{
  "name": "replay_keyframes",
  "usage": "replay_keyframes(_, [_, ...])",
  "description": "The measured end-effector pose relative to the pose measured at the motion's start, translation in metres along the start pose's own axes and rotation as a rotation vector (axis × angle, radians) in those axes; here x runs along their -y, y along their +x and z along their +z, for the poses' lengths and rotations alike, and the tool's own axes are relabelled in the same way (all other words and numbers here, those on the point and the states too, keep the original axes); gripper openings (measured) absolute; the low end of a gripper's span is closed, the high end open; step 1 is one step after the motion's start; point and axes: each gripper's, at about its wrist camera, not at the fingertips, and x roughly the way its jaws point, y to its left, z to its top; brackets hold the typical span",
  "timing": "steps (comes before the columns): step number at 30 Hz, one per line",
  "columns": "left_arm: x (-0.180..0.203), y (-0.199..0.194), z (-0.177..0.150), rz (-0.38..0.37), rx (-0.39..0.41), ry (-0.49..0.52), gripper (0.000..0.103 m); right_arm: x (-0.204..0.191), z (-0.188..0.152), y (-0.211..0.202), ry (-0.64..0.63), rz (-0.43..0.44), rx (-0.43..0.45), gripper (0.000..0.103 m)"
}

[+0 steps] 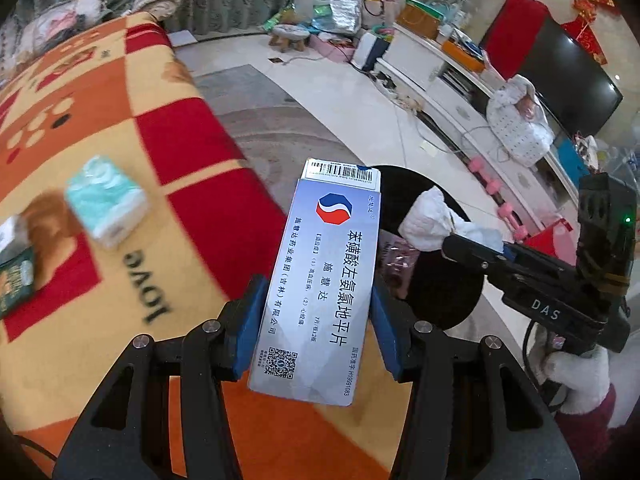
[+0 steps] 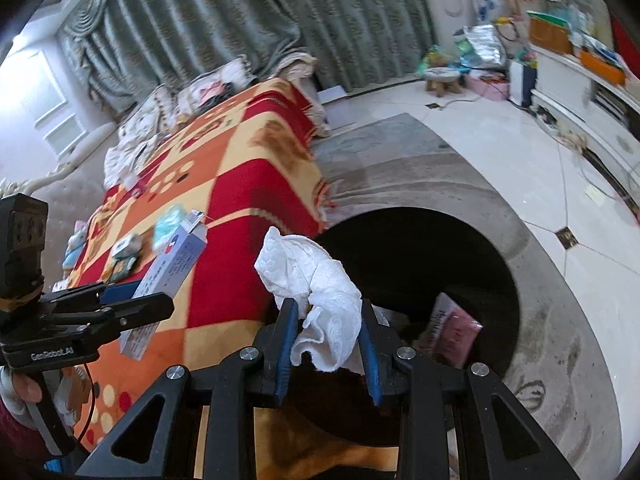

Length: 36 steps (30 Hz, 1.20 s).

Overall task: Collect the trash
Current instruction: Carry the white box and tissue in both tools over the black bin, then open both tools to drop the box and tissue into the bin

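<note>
Left hand-held gripper [image 1: 318,322] clamped on a blue-white medicine box [image 1: 320,280], blue pads pressing both long sides, box standing up out of the jaws, centre-bottom of the left wrist frame. Same box [image 2: 172,268] shows in the right wrist view, centre-left, held tilted over the blanket edge. Right hand-held gripper [image 2: 326,344] pinched on a crumpled white tissue [image 2: 316,280], wad bulging above the fingertips, lower centre of that frame; from the left wrist view the tissue [image 1: 432,220] sits right of centre at the tip of the right gripper [image 1: 452,240], whose body runs off to the right edge. Black round bin [image 2: 480,256] is just behind and under the tissue, centre-right, with a pink packet [image 2: 456,332] visible inside. In the left wrist view the bin [image 1: 444,292] lies behind both box and tissue. Bed blanket [image 1: 120,120], red/orange/yellow check, fills the left half; on it, blurred, a pale teal-and-white tissue pack [image 1: 106,204] centre-left and a dark green packet [image 1: 16,284] at the left edge. Person's white glove [image 1: 576,376] on the right gripper's handle, lower right.
</note>
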Motion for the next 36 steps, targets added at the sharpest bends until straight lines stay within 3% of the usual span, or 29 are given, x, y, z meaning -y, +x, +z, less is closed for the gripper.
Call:
replay_keyframes(17, [0.036,0.034,0.029,-0.124,0.004,-0.028,0.05,0.046,-0.001,0.007,0.105,-0.049,-0.011,0.028])
replay_keyframes(19, [0.036,0.033,0.029,-0.135,0.005,-0.026,0.055,0.048,-0.001,0.01,0.114,-0.057,-0.019,0.039])
replay_keyframes(21, [0.035,0.03,0.028,-0.144,0.013,-0.027,0.062,0.048,-0.002,0.01,0.124,-0.054,-0.024,0.041])
replay_keyframes(36, [-0.014,-0.01,-0.001,0.043,0.08,-0.093,0.062,0.0,-0.003,0.011,0.034,-0.031,-0.041,0.042])
